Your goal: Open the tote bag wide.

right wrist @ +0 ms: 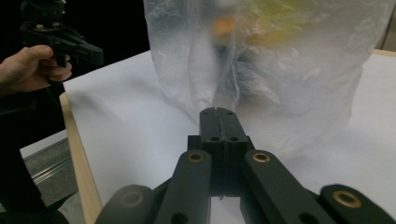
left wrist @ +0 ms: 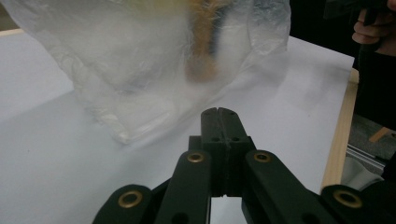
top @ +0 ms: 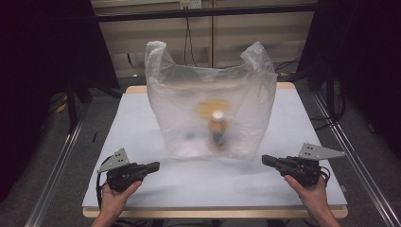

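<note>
The table (top: pixel 142 189) has a flat pale grey-white top w/ a light wood edge showing at the front, back and sides. It stands on a grey floor. Metal rails (top: pixel 56 165) run along the floor on both sides of it. The room is dim; dark black drapes hang at far left and right. Behind the table is a pale wall w/ cables hanging down it.

A see-thru plastic bag (top: pixel 189 109) stands up in the middle of the table, toward the back, its two handles poking up. Inside it, blurry, is a small bottle (top: pixel 217 130) w/ a white cap, and sth yellow-orange behind it; can't tell what.

Left gripper (top: pixel 153 166) is held low near the front left, pointing in at the bag, well apart from it. Its jaws are pressed tight together w/ nothing btwn them. Right gripper (top: pixel 267 160) is near the front right, also pointing in, just short of the bag's front corner. Its jaws are clenched tight too, nothing in them.
</note>
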Demonstrator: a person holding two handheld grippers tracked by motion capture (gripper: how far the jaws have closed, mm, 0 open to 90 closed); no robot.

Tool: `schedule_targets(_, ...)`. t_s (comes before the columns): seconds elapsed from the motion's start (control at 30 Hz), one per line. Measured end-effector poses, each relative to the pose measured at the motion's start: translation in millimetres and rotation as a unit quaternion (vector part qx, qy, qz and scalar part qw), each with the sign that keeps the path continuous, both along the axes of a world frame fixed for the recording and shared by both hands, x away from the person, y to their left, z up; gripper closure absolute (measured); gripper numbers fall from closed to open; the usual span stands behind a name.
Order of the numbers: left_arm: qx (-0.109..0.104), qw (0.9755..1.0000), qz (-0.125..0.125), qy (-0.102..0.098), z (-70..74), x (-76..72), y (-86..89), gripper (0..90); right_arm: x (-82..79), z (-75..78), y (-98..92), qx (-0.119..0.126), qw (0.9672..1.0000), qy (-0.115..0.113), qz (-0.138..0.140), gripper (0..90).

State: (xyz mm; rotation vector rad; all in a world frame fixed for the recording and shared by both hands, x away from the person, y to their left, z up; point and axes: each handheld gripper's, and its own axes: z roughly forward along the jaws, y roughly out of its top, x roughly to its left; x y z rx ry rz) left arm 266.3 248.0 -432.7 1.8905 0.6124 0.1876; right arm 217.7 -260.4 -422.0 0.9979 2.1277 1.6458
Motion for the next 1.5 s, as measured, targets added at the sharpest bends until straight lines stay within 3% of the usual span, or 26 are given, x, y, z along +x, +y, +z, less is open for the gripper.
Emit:
schedule_targets(0.33, -0.007, 0.9999, -0.016, -0.001, 8.1, 3.0, -10.6, 90.0, 10.2, 13.7, 8.7, 0.010, 0.9998, -0.003, 0.018, 90.0)
schedule_targets(0.63, -0.017, 0.9997, -0.017, 0.001, 14.4, 16.5, -24.0, 90.0, 27.3, 30.2, 22.0, 0.020, 0.9991, -0.014, 0.033, 90.0)
schedule_targets(0.9, -0.021, 0.9997, -0.012, -0.008, 25.2, 28.0, -26.7, 90.0, 38.4, 44.7, 30.0, 0.016, 0.9989, -0.023, 0.038, 90.0)
schedule_targets(1.07, -0.029, 0.9995, -0.009, -0.014, 30.5, 36.0, -29.1, 90.0, 46.7, 61.7, 37.9, 0.011, 0.9986, -0.030, 0.043, 90.0)
schedule_targets(1.3, -0.018, 0.9996, -0.015, -0.018, 34.1, 42.7, -32.9, 90.0, 54.2, 73.3, 43.6, 0.005, 0.9984, -0.034, 0.045, 90.0)
schedule_targets(1.5, -0.029, 0.9992, -0.014, -0.025, 52.0, 54.8, -38.9, 90.0, 64.9, 90.0, 51.0, 0.002, 0.9980, -0.043, 0.046, 90.0)
